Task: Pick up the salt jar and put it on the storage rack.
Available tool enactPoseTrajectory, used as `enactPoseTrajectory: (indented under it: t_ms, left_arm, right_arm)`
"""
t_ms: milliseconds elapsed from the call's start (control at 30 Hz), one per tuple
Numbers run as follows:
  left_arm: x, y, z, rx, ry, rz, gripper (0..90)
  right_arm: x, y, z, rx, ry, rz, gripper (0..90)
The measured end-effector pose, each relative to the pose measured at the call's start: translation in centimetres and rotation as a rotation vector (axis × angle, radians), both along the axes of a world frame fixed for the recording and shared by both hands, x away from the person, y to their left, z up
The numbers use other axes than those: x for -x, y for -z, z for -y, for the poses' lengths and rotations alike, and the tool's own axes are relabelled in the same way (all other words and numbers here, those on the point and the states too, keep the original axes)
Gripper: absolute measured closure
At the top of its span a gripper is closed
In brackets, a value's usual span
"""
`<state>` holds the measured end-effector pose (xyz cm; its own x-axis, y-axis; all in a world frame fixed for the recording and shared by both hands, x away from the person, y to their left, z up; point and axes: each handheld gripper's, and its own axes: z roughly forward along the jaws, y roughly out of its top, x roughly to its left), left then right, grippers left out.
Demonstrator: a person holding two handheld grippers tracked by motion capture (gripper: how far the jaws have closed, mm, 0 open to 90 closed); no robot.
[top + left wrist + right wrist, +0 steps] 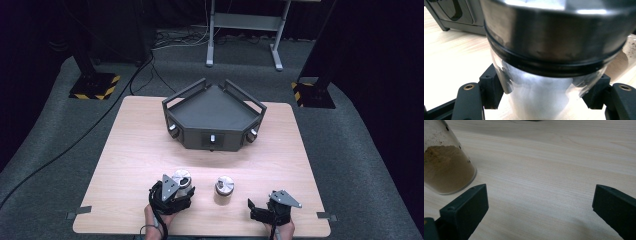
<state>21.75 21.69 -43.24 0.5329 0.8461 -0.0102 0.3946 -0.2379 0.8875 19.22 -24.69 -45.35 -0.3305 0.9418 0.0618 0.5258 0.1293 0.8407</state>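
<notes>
A steel-capped glass jar [181, 181] is standing upright at lower left of the high view, the left gripper [186, 194] pinching its clear body. A second jar [224, 186] of brown powder is waiting just left of the spread, empty right gripper [254, 207]. No labels are legible.

We see a light wooden table [135, 150] standing on grey carpet. A dark angular tray [212, 117] (knobs along its front faces) sits toward the far edge. Two metal-capped jars rest near the front edge: one at left [182, 181], one holding brown powder near the middle [224, 190].
</notes>
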Motion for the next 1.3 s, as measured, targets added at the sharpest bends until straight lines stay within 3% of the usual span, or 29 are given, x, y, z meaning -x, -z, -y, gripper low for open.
enactPoseTrajectory:
  t_ms: [1300]
  left_arm:
    - [-2.4, -1.4, -1.0, -0.006, -0.015, 0.013, 31.4]
  right_arm:
    - [-0.1, -0.1, -0.1, 0.007, 0.0, -0.006, 0.0]
